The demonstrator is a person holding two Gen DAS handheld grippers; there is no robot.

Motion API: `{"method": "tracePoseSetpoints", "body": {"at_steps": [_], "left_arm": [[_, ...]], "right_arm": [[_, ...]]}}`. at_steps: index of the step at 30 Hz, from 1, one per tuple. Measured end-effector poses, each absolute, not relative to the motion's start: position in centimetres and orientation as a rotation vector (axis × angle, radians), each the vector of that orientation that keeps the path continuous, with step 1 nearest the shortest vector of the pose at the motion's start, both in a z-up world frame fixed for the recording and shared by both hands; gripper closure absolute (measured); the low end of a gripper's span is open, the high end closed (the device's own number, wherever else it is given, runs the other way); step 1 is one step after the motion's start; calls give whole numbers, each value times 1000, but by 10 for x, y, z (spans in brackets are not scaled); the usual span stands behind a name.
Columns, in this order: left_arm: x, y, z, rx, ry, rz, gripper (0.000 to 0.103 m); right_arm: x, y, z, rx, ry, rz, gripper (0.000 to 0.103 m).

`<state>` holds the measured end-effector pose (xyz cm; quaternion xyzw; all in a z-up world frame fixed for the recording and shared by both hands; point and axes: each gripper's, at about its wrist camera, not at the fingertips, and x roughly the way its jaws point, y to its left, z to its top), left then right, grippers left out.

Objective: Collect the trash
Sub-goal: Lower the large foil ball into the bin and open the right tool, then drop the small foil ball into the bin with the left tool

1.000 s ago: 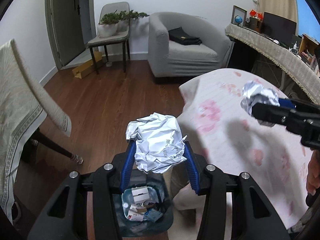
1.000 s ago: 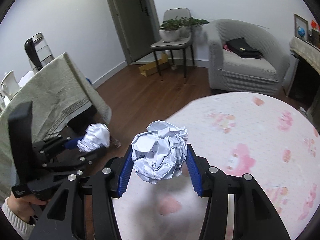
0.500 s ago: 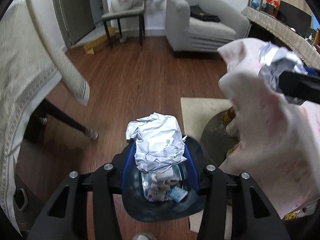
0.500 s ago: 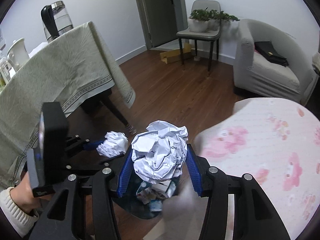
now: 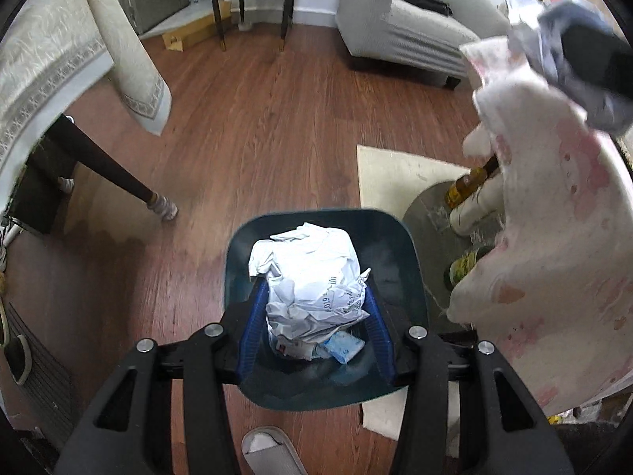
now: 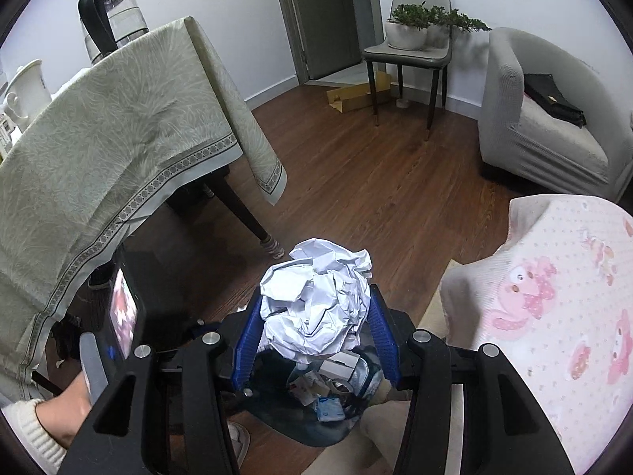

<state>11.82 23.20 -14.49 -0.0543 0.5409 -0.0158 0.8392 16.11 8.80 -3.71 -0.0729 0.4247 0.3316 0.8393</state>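
Left gripper (image 5: 312, 303) clamped on a crumpled paper ball (image 5: 310, 277), blue pads pressing both its sides, some printed text visible on the paper. It hangs directly above the open mouth of a dark teal trash bin (image 5: 403, 245) standing on the wood floor (image 5: 277, 118). Bin already holds scraps: small white cartons and a light blue packet (image 5: 342, 346), seen just under the ball. Right gripper (image 6: 314, 316) likewise closed on a second paper ball (image 6: 316, 303), pads tight on either side, positioned above the same bin (image 6: 312, 435), with cartons and a blue packet showing in the bin below it. In the left wrist view the right gripper's black body and its ball appear blurred at upper right, over the edge of the pink-patterned cloth (image 5: 561, 237) covering the round surface. Under that cloth's hem, bottles (image 5: 469, 186) stand on a dark round base, next to a cream rug (image 5: 389, 170). A grey slipper (image 5: 269, 451) sits on the floor just by the near side of the bin. In the right wrist view the left gripper's body with a lit screen (image 6: 122, 316) and the person's hand in a white knit cuff (image 6: 51, 415) sit low left. Further out: a table with a pale green cloth (image 6: 118, 138) carrying a kettle (image 6: 110, 16), a grey chair (image 6: 411, 51) with a potted plant (image 6: 415, 23) on its seat, a grey armchair (image 6: 554, 130) with a black bag (image 6: 554, 99) on it, and a flat cardboard box (image 6: 356, 95) by the door.
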Motion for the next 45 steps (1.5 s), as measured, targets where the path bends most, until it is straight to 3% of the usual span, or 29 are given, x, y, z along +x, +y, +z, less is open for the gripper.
{"method": "tracePoseSetpoints", "body": {"at_steps": [4,24,45], "left_arm": [[117,234,-155,-111,1165,-29,40],[97,282,-102,-155,1023,63,40],[75,295,-16,-222,813,80,58]], "right_arm": [[164,93,-45,-158,918,691,52],[168,131,-97,-193,1036,686,52],[149,155,-170,-363,1171,668,52]]}}
